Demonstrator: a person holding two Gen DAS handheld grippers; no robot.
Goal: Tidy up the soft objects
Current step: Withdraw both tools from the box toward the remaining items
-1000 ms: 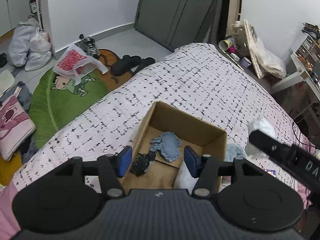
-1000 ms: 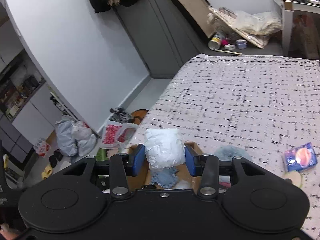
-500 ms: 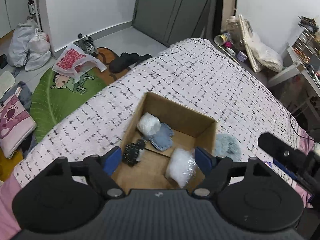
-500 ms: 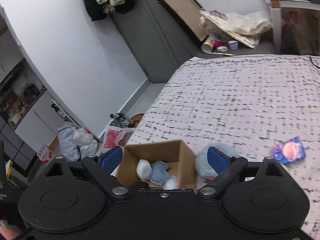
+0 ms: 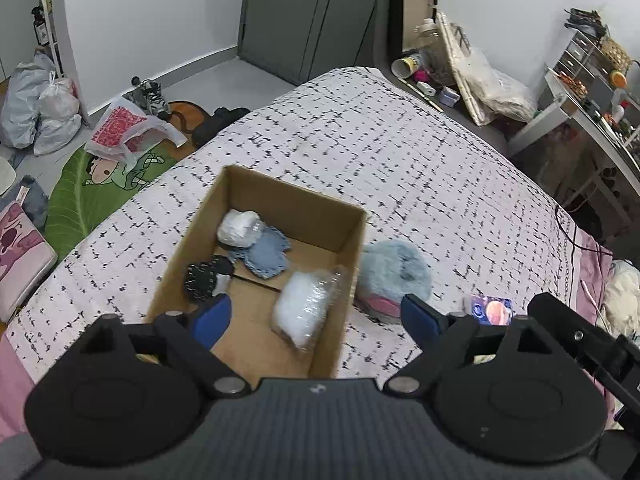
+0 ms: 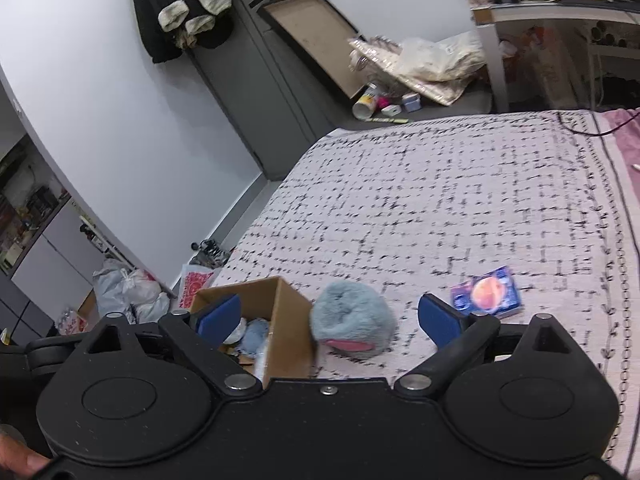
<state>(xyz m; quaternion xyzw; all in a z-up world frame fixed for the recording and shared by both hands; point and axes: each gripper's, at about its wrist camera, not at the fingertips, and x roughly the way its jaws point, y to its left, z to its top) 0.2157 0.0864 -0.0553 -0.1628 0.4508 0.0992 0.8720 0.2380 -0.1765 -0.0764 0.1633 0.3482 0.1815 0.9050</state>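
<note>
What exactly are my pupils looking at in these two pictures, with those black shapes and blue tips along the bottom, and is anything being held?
There is no robot here. A person holds a hand tool with two fingers in each hand, and a wide-angle camera on each tool looks forward along its fingers. The black shapes are the tools; the blue tips are the finger pads.

One picture comes from the left gripper, the other from the right gripper. Both have just been opening, stand wide open and hold nothing.

Below them is a bed with a patterned cover. On it stands an open cardboard box containing a small white bundle, a blue cloth piece, a dark spotted item and a clear bag of white stuffing. Beside the box, still on the cover, lie a fluffy blue slipper and a small colourful packet.
</note>
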